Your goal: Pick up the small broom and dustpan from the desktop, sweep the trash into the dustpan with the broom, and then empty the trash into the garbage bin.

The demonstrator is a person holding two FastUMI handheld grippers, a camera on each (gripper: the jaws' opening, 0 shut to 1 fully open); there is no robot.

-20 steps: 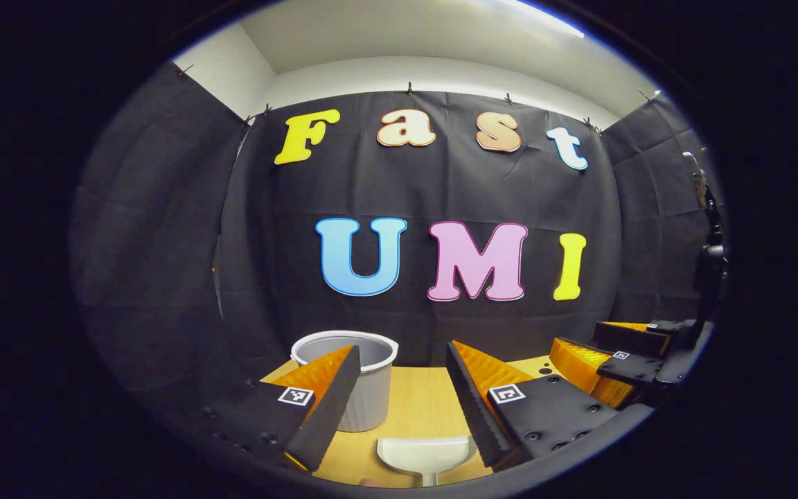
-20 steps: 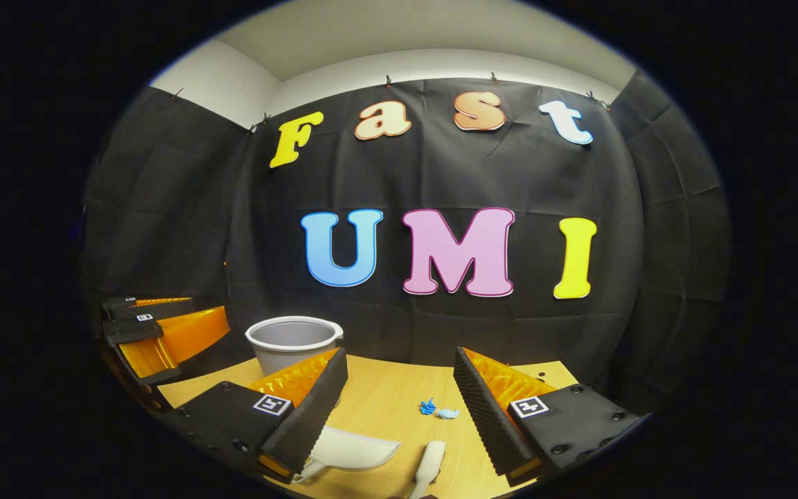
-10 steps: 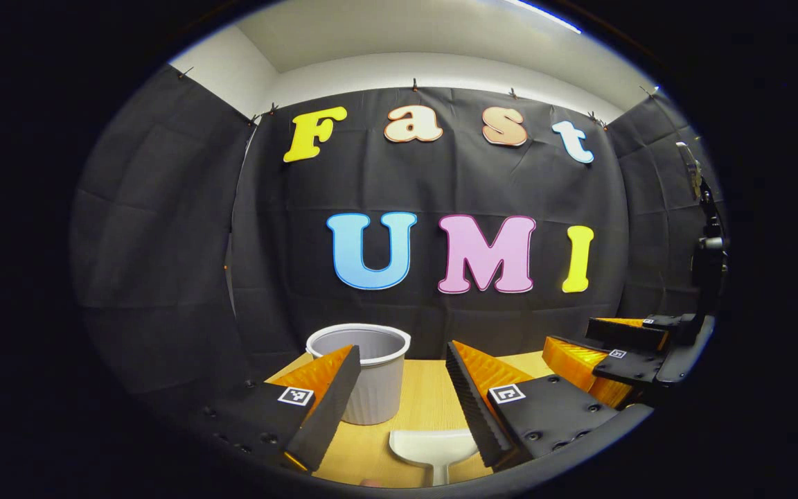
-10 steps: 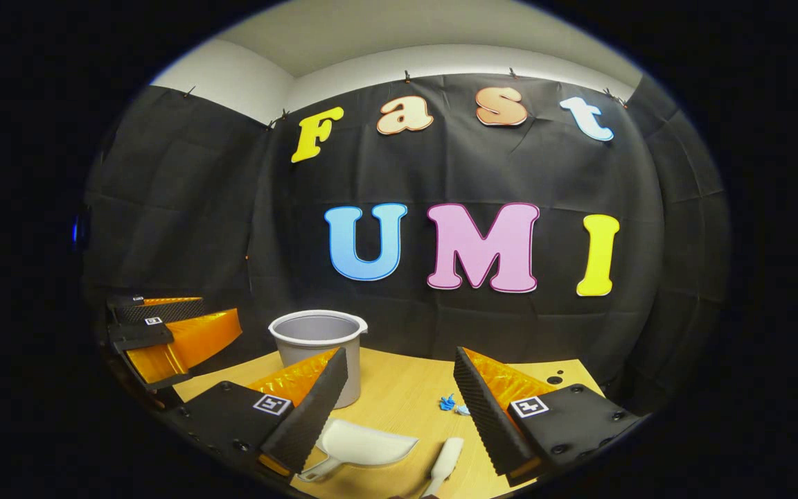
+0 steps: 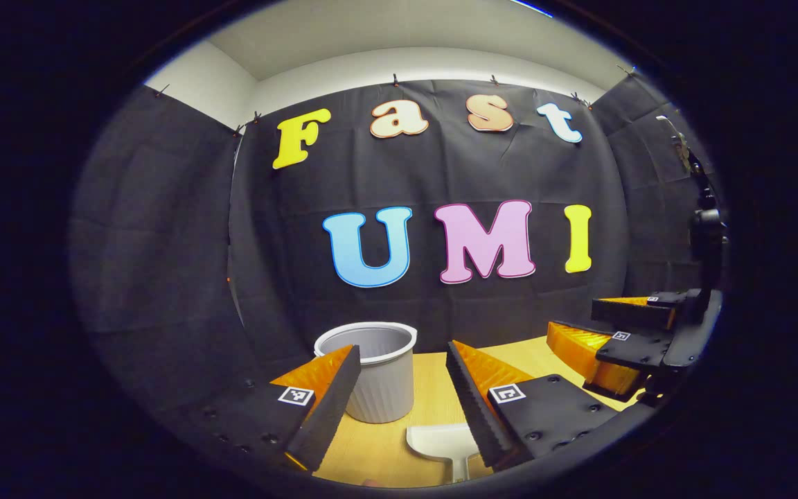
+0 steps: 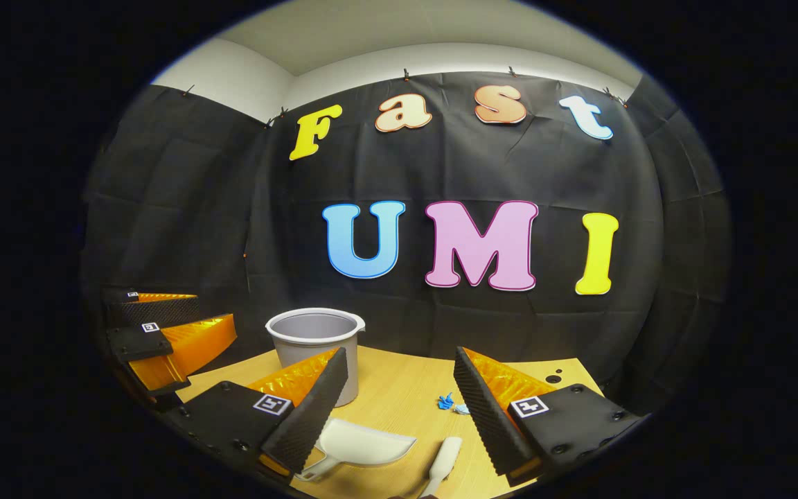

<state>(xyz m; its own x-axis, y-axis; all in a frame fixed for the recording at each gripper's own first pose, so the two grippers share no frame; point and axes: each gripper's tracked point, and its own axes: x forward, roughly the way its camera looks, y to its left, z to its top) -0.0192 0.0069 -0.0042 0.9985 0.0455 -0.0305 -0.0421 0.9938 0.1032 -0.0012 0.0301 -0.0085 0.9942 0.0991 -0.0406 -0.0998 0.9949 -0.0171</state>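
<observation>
Left gripper view: my left gripper (image 5: 399,409) hangs w/ jaws wide apart, nothing btwn them. White plastic dustpan (image 5: 440,443) lies on the light wooden desktop (image 5: 433,388) just below; grey ribbed plastic garbage bin (image 5: 377,371) stands behind. Right gripper (image 5: 603,329) at far right, open too.

Right gripper view: white broom handle (image 6: 444,461) beside dustpan, small blue trash scraps (image 6: 451,403) near my right finger.

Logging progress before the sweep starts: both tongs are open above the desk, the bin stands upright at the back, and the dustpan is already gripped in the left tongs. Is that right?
Not quite. The dustpan is not gripped; it lies free on the desk, as the right gripper view shows. The left tongs and right tongs are both open, and the bin stands upright at the back.
</observation>
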